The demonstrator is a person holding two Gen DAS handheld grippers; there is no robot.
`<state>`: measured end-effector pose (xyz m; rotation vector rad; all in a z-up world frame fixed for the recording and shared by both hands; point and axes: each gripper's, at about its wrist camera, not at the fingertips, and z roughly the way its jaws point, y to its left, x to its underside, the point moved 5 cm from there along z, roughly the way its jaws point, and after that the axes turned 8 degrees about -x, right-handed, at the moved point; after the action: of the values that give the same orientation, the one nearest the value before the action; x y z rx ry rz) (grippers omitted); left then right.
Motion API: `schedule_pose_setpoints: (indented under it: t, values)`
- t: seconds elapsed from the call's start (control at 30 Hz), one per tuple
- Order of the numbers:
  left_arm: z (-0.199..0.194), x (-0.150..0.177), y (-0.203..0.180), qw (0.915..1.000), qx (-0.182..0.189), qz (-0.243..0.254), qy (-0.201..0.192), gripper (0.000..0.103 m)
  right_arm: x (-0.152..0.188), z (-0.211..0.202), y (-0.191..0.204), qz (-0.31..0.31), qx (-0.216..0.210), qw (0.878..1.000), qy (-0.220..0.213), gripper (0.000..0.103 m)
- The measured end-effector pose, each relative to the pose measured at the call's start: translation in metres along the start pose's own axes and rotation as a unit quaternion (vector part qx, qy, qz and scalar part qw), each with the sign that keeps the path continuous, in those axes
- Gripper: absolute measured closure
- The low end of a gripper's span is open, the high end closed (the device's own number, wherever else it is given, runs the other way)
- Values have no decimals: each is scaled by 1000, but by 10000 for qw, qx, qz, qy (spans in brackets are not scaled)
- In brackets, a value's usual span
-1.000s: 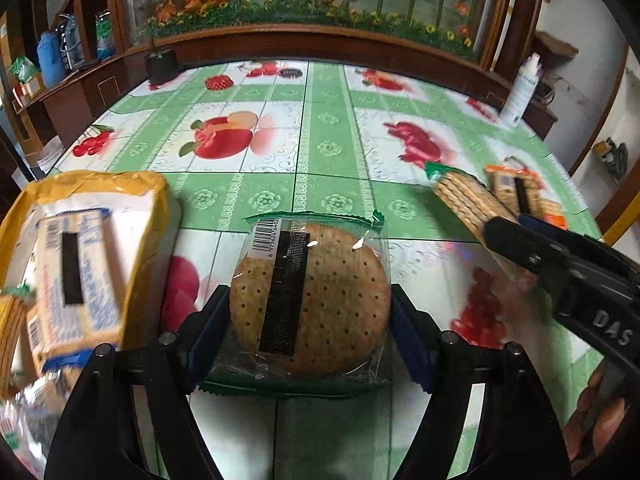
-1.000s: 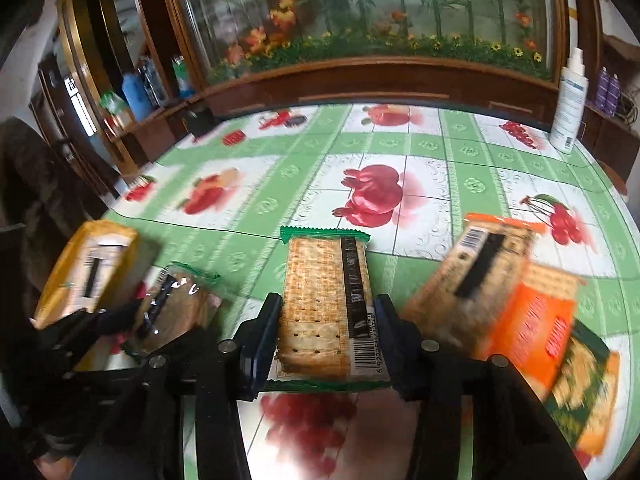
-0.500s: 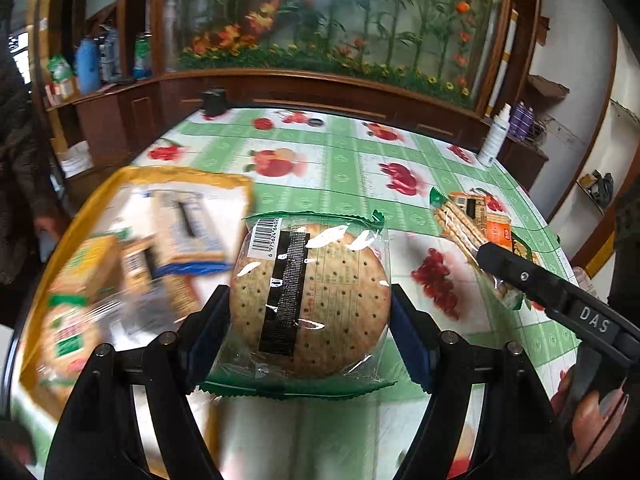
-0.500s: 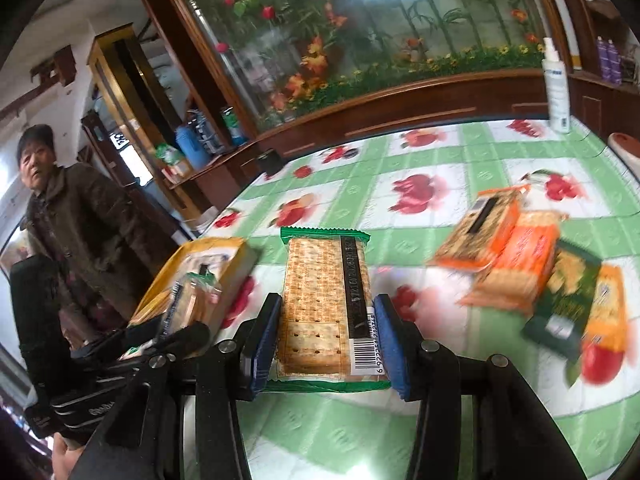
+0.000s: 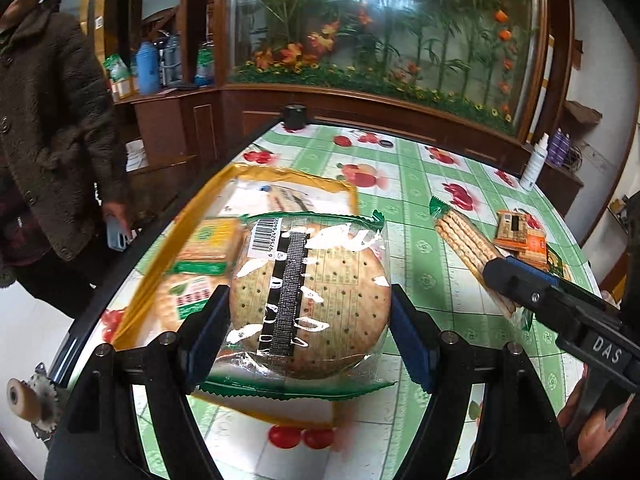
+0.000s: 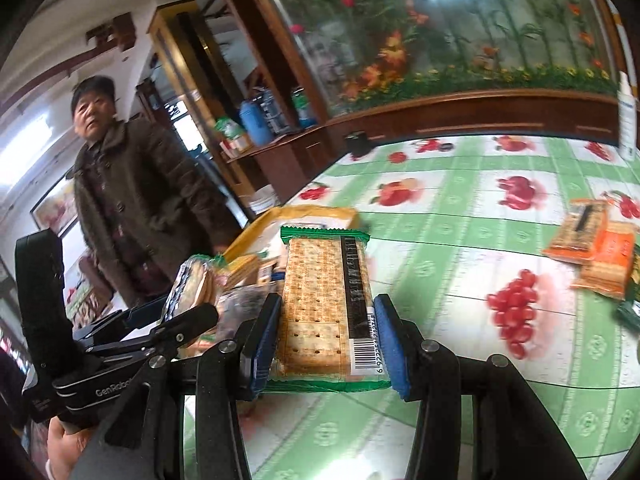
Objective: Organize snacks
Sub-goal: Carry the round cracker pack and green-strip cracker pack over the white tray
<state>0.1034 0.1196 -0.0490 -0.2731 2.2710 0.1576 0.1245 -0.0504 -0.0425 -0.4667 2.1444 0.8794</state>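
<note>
Between our left gripper's (image 5: 310, 312) blue pads sits a clamped round cracker pack in clear wrap (image 5: 310, 300), above the yellow-rimmed tray (image 5: 152, 272) holding green-labelled cracker packets (image 5: 200, 258); our right gripper (image 6: 326, 344) clamps a rectangular green-edged cracker pack (image 6: 320, 304) nearby.

Green checks, red fruit, yellow tray
Tablecloth (image 5: 436, 240) is green-and-white checked with red fruit prints; tray (image 5: 152, 280) rim yellow; round biscuit pack (image 5: 308, 296) clear, green-edged, black-striped; cracker pack (image 6: 326, 304) tan, green-trimmed; far packets (image 6: 596, 248) orange
</note>
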Motion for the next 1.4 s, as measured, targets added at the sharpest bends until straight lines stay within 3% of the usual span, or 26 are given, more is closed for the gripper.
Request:
schedule_pose_setpoints:
  t: [0.53, 1.4]
  values:
    - [-16, 1, 32, 9994, -176, -248, -186, 27, 2, 12, 49, -376, -198, 9990, 97, 55]
    - [-19, -1, 50, 9979, -446, -361, -310, 27, -1, 19, 60, -365, -444, 9983, 106, 55]
